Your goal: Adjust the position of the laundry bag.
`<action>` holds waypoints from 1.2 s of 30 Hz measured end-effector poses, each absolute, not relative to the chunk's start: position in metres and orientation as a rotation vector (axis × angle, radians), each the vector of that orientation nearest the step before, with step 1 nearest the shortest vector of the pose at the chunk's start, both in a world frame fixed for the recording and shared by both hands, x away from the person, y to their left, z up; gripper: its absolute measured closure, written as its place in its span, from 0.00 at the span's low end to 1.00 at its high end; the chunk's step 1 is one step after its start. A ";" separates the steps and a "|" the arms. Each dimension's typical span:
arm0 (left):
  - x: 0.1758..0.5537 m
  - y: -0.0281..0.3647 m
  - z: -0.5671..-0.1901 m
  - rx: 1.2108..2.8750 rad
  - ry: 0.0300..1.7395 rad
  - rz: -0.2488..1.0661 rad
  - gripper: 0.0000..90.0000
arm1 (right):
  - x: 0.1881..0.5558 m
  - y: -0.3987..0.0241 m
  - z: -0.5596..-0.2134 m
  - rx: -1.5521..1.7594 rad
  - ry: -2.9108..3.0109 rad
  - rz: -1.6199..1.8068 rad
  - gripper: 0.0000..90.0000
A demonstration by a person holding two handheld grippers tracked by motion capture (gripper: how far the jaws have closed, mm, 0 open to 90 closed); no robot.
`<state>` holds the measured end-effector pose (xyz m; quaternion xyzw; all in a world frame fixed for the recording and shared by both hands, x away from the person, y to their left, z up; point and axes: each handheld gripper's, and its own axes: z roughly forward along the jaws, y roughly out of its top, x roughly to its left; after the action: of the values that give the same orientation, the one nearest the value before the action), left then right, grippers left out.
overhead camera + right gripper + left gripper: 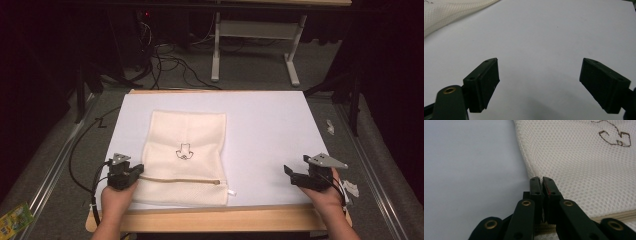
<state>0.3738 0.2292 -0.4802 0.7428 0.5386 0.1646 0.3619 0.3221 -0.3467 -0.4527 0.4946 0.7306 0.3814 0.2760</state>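
A cream mesh laundry bag [186, 157] lay flat on the white table [270, 125], zipper [180, 179] closed, contents not discernible. The left gripper [134, 172] was clamped on its left edge beside the zipper. The right gripper [292, 176] hovered wide open, empty, well apart.

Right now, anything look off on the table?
Nothing damaged or spilled. The mesh bag lies flat on the white mat, zip closed. The left gripper is shut on the bag's edge by the zip end; the right gripper is open over bare mat.
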 end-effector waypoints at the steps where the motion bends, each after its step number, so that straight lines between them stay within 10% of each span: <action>1: 0.374 0.228 -0.480 1.921 1.378 0.416 0.97 | 0.322 -0.347 -0.453 1.332 1.964 1.019 0.19; 18: 0.361 0.132 -0.471 2.159 1.011 0.403 0.98 | 0.337 -0.316 -0.449 1.271 2.024 1.079 0.38; 28: 0.359 0.134 -0.474 2.160 1.008 0.403 0.98 | 0.421 -0.260 -0.448 1.322 2.067 1.121 0.57; 33: 0.359 0.136 -0.474 2.159 0.992 0.402 0.98 | 0.452 -0.224 -0.461 1.331 2.199 1.029 0.73; 36: 0.360 0.137 -0.472 2.158 0.989 0.409 0.98 | 0.453 -0.216 -0.467 1.295 2.249 0.960 1.00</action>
<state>0.3601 0.1368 -0.4725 0.8365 0.3833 0.1586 0.3581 0.4528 -0.2161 -0.4674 0.4599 0.7986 0.3408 0.1862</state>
